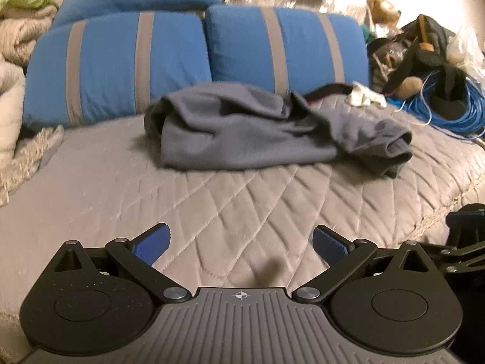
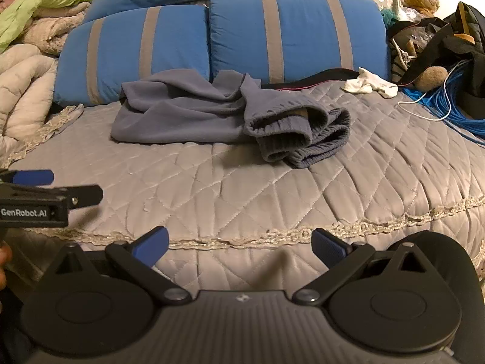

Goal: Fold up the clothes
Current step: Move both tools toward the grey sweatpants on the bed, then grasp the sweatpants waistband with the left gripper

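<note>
Grey sweatpants point(image 2: 212, 115) crumpled on the quilted bed point(image 2: 333, 188), both tools empty.

Lying in front of two blue striped pillows point(image 2: 218, 42), the garment has its ribbed cuffs bunched toward the right. The left gripper point(image 1: 241, 244) and right gripper point(image 2: 241, 244) hover over the near edge of the bed, well apart from the fabric, jaws spread wide. A white sock point(image 2: 368, 85) and blue cable point(image 2: 448, 106) sit farther right.

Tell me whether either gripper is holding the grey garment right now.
No: the left gripper and the right gripper are both open with nothing between their fingers, and the grey garment lies crumpled on the bed beyond them.
</note>
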Tool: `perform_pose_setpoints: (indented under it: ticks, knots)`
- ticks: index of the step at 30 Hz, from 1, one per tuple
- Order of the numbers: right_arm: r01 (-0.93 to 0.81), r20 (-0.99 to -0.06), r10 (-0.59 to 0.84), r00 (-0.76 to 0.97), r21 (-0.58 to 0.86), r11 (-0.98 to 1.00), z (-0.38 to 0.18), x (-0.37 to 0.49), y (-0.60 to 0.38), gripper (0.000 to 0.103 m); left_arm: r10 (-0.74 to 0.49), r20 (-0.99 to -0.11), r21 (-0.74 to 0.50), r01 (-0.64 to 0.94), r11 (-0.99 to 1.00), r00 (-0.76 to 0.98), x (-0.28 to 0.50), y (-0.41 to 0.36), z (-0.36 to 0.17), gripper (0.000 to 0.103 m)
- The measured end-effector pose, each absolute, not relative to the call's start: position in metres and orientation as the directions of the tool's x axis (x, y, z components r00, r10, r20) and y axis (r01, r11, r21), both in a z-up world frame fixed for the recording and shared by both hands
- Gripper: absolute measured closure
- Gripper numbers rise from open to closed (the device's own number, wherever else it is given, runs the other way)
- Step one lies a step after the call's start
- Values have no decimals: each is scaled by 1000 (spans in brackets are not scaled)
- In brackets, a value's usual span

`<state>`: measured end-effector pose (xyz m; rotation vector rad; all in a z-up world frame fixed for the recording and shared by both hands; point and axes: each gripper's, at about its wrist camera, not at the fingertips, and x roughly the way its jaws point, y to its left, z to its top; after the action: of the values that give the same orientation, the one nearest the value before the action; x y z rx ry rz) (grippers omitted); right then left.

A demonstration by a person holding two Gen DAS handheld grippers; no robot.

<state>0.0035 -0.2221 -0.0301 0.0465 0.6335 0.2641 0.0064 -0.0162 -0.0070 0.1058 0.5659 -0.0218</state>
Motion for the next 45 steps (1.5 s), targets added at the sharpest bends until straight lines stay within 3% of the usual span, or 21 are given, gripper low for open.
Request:
perform_pose_setpoints:
  ticks: [7, 23, 30, 33, 38, 45]
  knots:
    - [-217, -573, 241, 784, 111, 970, -26, 2, -226, 0, -28, -596, 64, 83, 995, 802, 17, -21, -8, 0]
    - [-180, -563, 165, 810, 29, 983, 7, -11, -244, 0, -24, -543, 41, 55, 998, 839, 12, -37, 25, 0]
    - [-153, -496, 142, 857, 18, 988, 25, -17, -263, 0, -132, -497, 33, 171, 985, 858, 1, -51, 52, 0]
    - [-146, -479, 139, 867, 23, 989, 31, -23, -267, 0, -169, -465, 89, 236, 968, 869, 2, -66, 63, 0]
    - [-161, -483, 221, 847, 164, 973, 31, -21, -281, 0, -213, -449, 213, 336, 917, 868, 17, -90, 71, 0]
    - [-166, -479, 232, 847, 175, 970, 27, -16, -279, 0, -279, -498, 335, 479, 812, 821, 56, -113, 59, 1]
